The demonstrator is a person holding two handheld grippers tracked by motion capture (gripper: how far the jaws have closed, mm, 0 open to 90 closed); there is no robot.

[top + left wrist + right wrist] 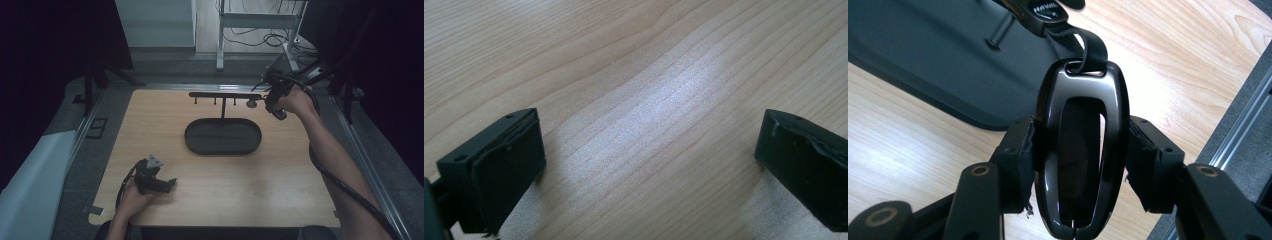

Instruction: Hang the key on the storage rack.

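Note:
A black stand with an oval tray base (223, 137) and a horizontal bar with small hooks (220, 95) sits on the wooden table (280, 175). My right gripper (272, 102) is at the bar's right end, shut on a glossy dark key fob (1080, 150). The fob's black strap loop (1087, 45) leads up to a tag near the bar. The tray base (928, 55) lies behind the fob. My left gripper (167, 184) rests low near the table's front left, open, with bare wood between its jaws (649, 150).
A black cable trails from the right gripper along the forearm (345, 185). Metal rails (365, 155) border the table's right side. A white desk frame and cables (260, 30) stand on the floor beyond the table. A pale sheet (30, 190) lies at the left.

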